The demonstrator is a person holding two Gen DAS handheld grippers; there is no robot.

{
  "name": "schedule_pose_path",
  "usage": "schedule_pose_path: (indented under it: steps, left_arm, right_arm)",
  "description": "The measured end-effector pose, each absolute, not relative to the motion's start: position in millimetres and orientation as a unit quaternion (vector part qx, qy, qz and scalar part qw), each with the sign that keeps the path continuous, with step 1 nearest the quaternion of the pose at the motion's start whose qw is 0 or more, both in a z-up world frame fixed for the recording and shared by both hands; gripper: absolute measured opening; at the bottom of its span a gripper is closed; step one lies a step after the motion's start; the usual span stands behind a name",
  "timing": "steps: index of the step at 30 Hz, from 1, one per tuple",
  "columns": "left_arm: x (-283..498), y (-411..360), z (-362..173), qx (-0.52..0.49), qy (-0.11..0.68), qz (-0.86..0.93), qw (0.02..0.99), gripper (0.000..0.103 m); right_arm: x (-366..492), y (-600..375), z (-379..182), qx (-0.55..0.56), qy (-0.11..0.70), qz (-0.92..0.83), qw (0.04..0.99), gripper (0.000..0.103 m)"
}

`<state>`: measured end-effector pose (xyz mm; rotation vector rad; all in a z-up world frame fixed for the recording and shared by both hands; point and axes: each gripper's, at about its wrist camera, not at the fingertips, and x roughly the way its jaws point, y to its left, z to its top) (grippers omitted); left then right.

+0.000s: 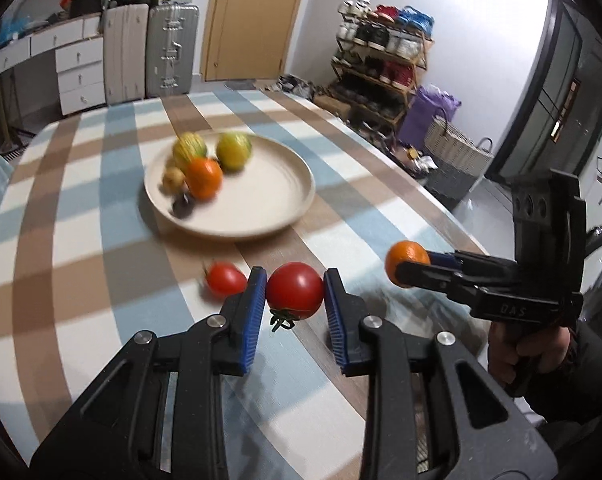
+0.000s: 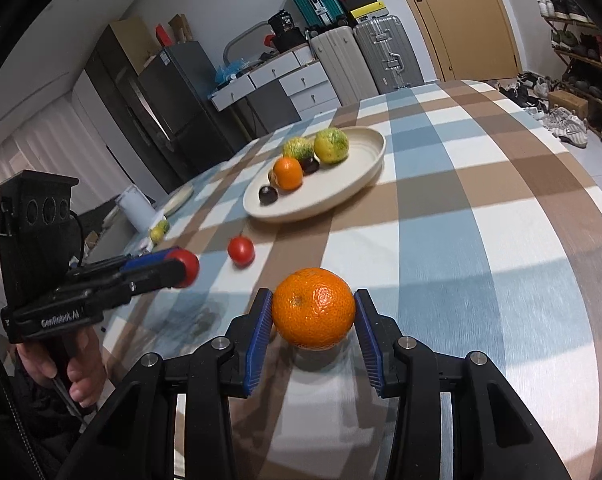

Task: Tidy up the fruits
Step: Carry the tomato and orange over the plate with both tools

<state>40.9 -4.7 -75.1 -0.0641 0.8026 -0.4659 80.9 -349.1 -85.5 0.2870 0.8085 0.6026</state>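
Note:
My left gripper [image 1: 295, 300] is shut on a red tomato [image 1: 295, 290] and holds it above the checked tablecloth; it also shows in the right wrist view [image 2: 183, 268]. My right gripper [image 2: 313, 318] is shut on an orange [image 2: 313, 308], also seen from the left wrist view [image 1: 407, 264]. A second tomato [image 1: 225, 278] lies on the cloth to the left [image 2: 241, 251]. Beyond stands a cream plate [image 1: 277, 200] holding two green-yellow citrus fruits, an orange [image 1: 203, 178], a small brown fruit and dark plums [image 2: 268, 195].
The table [image 2: 481, 208] has a blue, brown and white checked cloth. A green-yellow fruit [image 2: 159, 232] and a white container [image 2: 135, 210] sit at its far left edge. Suitcases, drawers, a door and a shoe rack stand behind the table.

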Motion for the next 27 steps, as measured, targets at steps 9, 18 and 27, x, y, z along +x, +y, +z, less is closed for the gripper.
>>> schedule_pose_path:
  steps: [9, 18, 27]
  left_arm:
    - [114.2, -14.5, -68.5, -0.037, 0.379, -0.211, 0.9, 0.026]
    - [181.2, -39.9, -91.9, -0.027, 0.396, -0.209, 0.894, 0.027]
    - [222.7, -48.9, -109.8, -0.033, 0.415, -0.196, 0.888, 0.027]
  right_arm:
    - [139.2, -350.2, -63.0, 0.145, 0.365, 0.294, 0.871, 0.042]
    - [209.9, -337.3, -51.3, 0.144, 0.358, 0.309, 0.869, 0.042]
    - [269.9, -317.6, -64.3, 0.15, 0.383, 0.314, 0.856, 0.042]
